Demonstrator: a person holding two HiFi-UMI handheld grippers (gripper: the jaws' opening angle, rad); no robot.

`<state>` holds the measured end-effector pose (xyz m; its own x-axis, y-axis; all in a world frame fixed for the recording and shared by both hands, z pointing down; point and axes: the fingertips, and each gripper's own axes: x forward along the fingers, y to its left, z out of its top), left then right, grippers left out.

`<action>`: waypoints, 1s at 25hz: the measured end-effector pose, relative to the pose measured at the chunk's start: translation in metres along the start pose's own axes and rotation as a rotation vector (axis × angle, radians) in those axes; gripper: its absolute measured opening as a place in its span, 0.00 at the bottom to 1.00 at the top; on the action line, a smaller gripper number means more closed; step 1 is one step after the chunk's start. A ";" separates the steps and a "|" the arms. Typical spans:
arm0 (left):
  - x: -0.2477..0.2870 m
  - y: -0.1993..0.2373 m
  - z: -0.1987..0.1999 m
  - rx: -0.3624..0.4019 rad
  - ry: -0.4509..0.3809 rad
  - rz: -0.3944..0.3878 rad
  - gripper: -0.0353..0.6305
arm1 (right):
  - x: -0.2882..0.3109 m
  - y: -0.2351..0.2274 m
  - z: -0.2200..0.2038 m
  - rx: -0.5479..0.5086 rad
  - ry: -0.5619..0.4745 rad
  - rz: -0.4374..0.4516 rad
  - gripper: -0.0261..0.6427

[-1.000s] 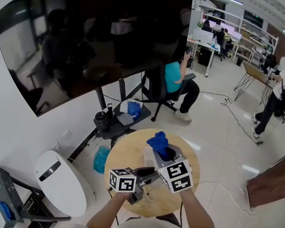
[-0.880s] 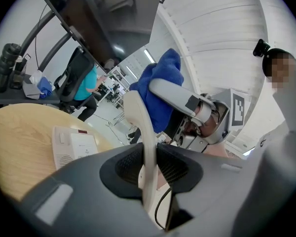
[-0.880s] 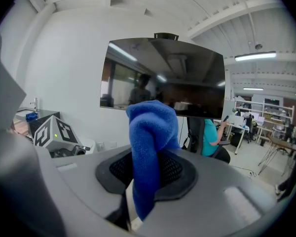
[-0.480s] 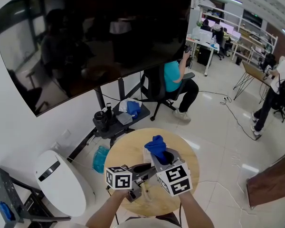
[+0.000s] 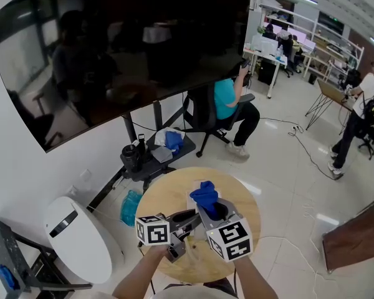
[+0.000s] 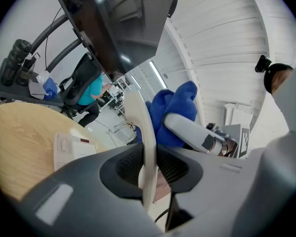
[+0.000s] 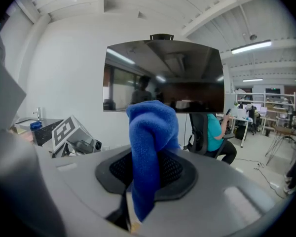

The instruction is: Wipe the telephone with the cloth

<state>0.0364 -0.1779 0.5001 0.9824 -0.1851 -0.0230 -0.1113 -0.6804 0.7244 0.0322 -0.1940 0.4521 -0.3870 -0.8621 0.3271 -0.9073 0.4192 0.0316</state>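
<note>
Left gripper (image 6: 149, 164) is clamping the cream handset (image 6: 140, 125) edge-on, jaws partly closed on it. Right gripper (image 7: 145, 174) is pinching the blue cloth (image 7: 152, 130) tight, just beside the handset. Telephone base (image 6: 71, 149) is sitting on the round table (image 5: 165, 198).

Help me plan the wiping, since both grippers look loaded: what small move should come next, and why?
Probably press the blue fleecy cloth against the cream plastic telephone handset and draw it along. The left gripper grips the handset, the right gripper the cloth, and the two sit side by side.
</note>
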 end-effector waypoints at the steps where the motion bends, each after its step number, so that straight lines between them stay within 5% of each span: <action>1: 0.000 0.001 0.002 -0.003 -0.006 0.002 0.17 | 0.000 0.001 -0.001 0.002 0.001 0.000 0.17; 25: -0.007 0.010 0.026 -0.036 -0.084 0.020 0.17 | -0.020 0.020 -0.032 0.080 0.002 0.011 0.17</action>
<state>0.0239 -0.2024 0.4896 0.9639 -0.2580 -0.0652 -0.1234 -0.6507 0.7493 0.0269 -0.1590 0.4765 -0.3965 -0.8570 0.3291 -0.9134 0.4042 -0.0480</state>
